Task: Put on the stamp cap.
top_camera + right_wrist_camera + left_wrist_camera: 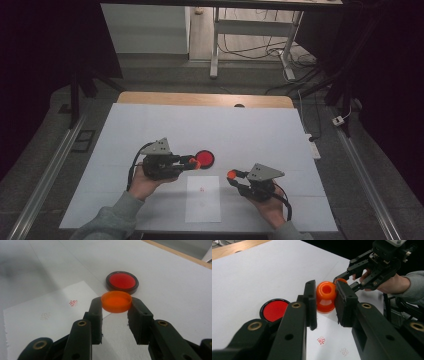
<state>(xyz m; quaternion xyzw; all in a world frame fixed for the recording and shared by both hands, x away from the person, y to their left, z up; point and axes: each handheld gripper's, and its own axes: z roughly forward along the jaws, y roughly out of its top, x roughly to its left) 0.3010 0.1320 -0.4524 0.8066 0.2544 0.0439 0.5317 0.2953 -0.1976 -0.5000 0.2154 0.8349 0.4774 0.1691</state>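
My left gripper [194, 163] is shut on an orange stamp [326, 297], a rounded plastic piece with a hole in its end, held a little above the table. My right gripper [232, 174] is shut on a shallow orange cap [116, 301], pinched by its rim between both pads. A round red ink pad [205, 158] in a black case lies open on the table, just beyond the left gripper's tips. The two grippers point toward each other over a white paper sheet [202, 200] that bears red stamp marks [73, 303].
The table is covered in white [150, 130], with a wooden edge [200, 98] at the far side. Metal rails run along both sides on the floor. Desk legs and cables stand beyond the table.
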